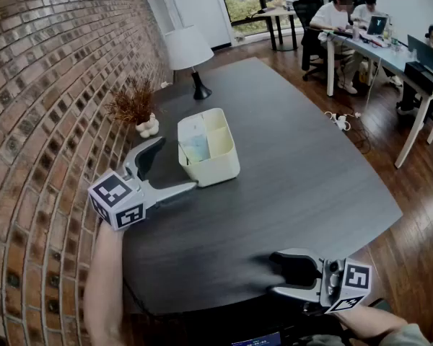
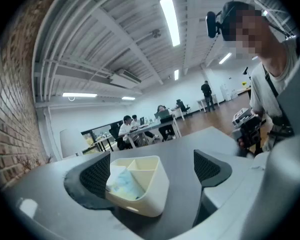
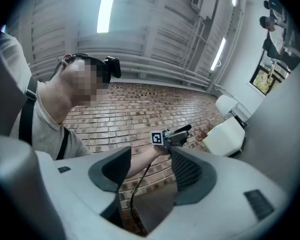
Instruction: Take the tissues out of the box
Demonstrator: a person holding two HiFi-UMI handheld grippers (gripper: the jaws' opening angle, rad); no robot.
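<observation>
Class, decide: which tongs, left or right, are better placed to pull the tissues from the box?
Probably left. The left tongs are open beside the box holding the tissues; the right tongs, also open, sit back at the near edge of the table.

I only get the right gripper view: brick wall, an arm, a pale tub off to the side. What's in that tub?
Observer: In the head view, a tissue pack lies in the larger compartment of the cream box.
Visitor: Has anything grabbed it?
Observer: Not yet. The left gripper view shows the left gripper open, aimed at the box, holding nothing.
</observation>
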